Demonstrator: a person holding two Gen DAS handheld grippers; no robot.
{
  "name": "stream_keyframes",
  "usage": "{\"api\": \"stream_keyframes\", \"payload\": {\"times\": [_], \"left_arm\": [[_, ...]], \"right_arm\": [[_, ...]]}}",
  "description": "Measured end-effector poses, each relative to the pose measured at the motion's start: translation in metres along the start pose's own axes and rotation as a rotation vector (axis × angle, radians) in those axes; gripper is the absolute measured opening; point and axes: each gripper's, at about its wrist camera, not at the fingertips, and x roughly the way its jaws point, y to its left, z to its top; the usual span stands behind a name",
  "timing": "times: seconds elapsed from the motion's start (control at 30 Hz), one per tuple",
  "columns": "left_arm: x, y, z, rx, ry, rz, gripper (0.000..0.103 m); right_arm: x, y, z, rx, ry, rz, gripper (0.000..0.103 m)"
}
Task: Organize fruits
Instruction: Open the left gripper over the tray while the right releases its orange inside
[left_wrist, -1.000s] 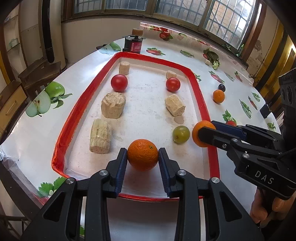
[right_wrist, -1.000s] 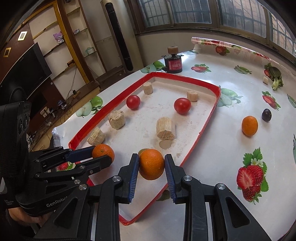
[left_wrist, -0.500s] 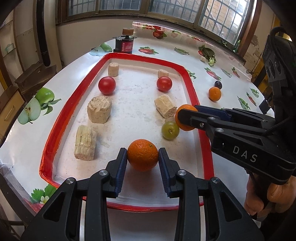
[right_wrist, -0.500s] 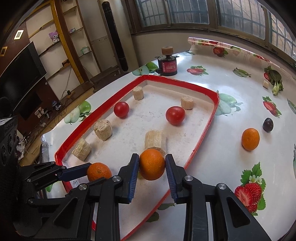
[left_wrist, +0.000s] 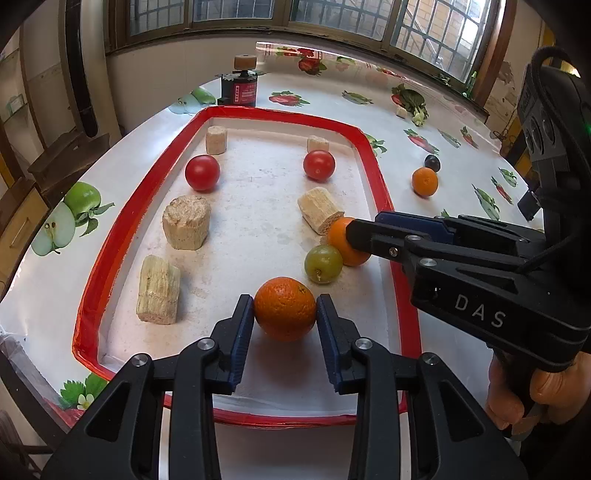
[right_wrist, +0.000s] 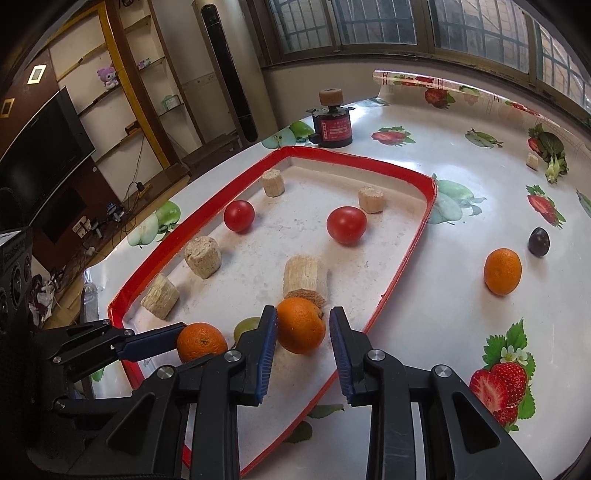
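- Your right gripper (right_wrist: 303, 334) has carried its orange (right_wrist: 301, 325) in over the red rim of the tray (left_wrist: 376, 173) since a second ago; it now hangs inside, just short of the cut log piece (right_wrist: 306, 275) ahead of its tips.
- Your left gripper (left_wrist: 285, 314) has hardly shifted and still pinches its own orange (left_wrist: 285, 308), low over the near end of the tray.
- Both grippers are pressed onto fruit: the blue pads touch each orange on either side, and neither orange looks set down yet, though whether they clear the tray floor is hard to tell.
- The green grape (left_wrist: 323, 264) lies on the tray floor just ahead and to the right of your left gripper, touching or nearly touching the orange in your right one.
- Further out from both grippers, two tomatoes, the left (left_wrist: 202, 172) and the right (left_wrist: 319, 165), sit in the tray among the other log pieces.
- Done so far, as I judge it: tomatoes and grape are in the tray, and two oranges are over it but not released.
- Left to do: set both oranges down, then fetch the third orange (right_wrist: 502, 271) and the dark plum (right_wrist: 538, 242), which lie on the desk well off to the right of your right gripper, outside the tray.
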Motion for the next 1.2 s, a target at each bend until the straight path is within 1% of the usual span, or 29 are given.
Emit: {"api": "stream_keyframes", "payload": {"times": [0.13,0.33,0.37,0.4,0.47,0.53,0.73,0.93,1.2], "left_arm": [[0.000,0.000,-0.001,0.000,0.013,-0.005,0.033],[-0.002,-0.003,-0.002,0.007,0.020,0.021,0.033],[-0.003,-0.004,-0.002,0.007,0.018,0.030,0.036],[-0.004,-0.005,-0.002,0.008,0.017,0.040,0.043],[-0.008,-0.006,-0.002,0.011,-0.001,0.053,0.047],[-0.013,-0.008,-0.002,0.020,-0.016,0.077,0.048],[-0.026,-0.011,0.001,0.021,-0.055,0.106,0.048],[-0.037,-0.018,0.005,0.031,-0.082,0.111,0.048],[-0.048,-0.036,0.008,0.064,-0.106,0.105,0.048]], "right_arm": [[-0.001,-0.001,0.001,0.005,-0.003,0.005,0.031],[-0.012,-0.003,0.001,0.017,-0.021,0.018,0.032],[-0.014,-0.003,0.001,0.018,-0.024,0.019,0.032],[-0.017,-0.003,0.001,0.019,-0.029,0.021,0.032],[-0.023,-0.004,0.000,0.020,-0.038,0.022,0.032],[-0.030,-0.004,-0.001,0.021,-0.047,0.020,0.032],[-0.050,-0.012,-0.008,0.032,-0.070,0.010,0.032],[-0.078,-0.027,-0.018,0.051,-0.101,-0.019,0.032],[-0.106,-0.055,-0.034,0.084,-0.122,-0.075,0.037]]}}
